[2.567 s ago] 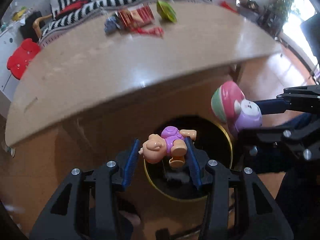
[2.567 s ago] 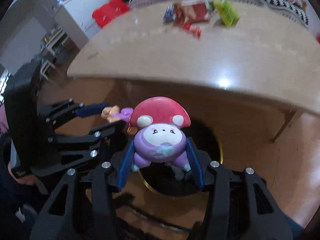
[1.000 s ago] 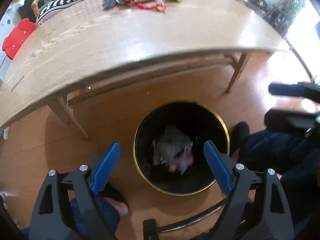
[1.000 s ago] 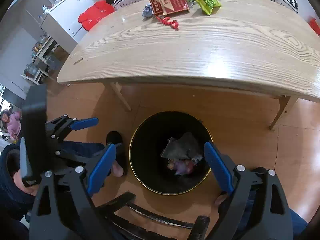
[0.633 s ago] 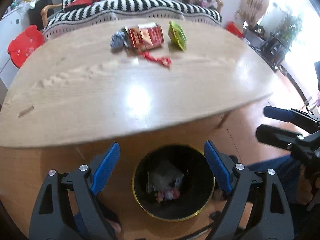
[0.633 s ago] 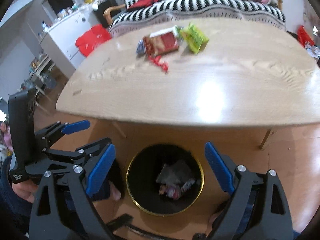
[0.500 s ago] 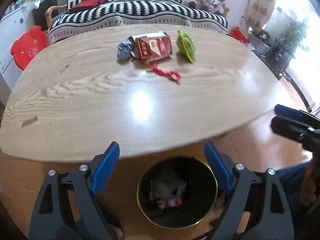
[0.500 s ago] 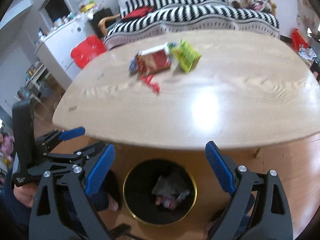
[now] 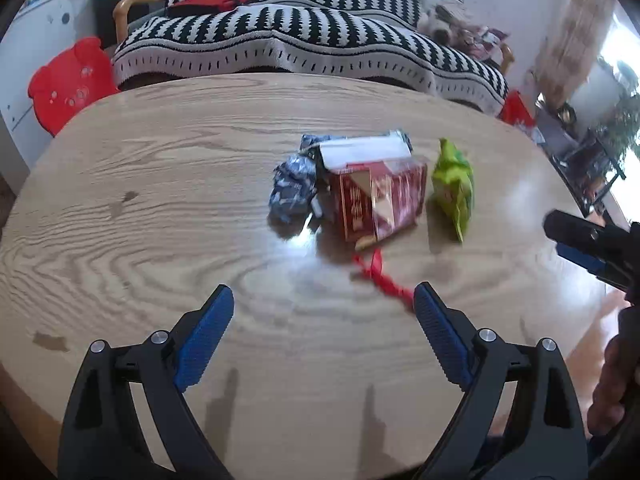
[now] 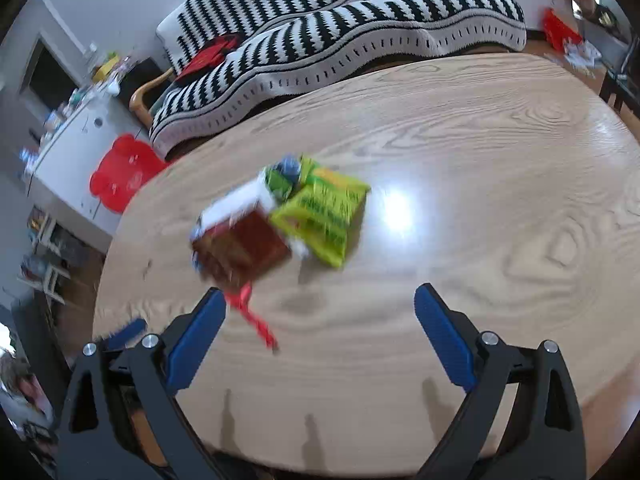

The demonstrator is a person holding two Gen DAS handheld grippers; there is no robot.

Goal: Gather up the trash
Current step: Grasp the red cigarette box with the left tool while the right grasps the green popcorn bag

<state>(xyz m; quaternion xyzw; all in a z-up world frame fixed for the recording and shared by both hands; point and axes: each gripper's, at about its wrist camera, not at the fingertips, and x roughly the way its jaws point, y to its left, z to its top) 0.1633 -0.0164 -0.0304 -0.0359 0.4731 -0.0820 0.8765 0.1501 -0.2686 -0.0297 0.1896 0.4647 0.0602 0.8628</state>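
both tools hang over the near side of the wooden bench (image 9: 140, 200), the left tool (image 9: 323, 312) and right tool (image 10: 316, 312) each spread wide with nothing between the pads. beyond them the red box (image 9: 380, 200) lies mid-bench, a crumpled blue wrapper (image 9: 292, 188) touching its left, a green packet (image 9: 454, 190) just right, a red strip (image 9: 380, 276) before it.

From the bin up to the tabletop

I dropped both toys in the bin and lifted both tools away from it; it fell out of both views, and I brought the left gripper (image 9: 323, 308) and right gripper (image 10: 320, 308), jaws wide and empty, over the wooden table (image 9: 160, 200), facing the red carton (image 9: 380, 200), green packet (image 9: 454, 192), blue wrapper (image 9: 292, 192) and red strip (image 9: 380, 276).
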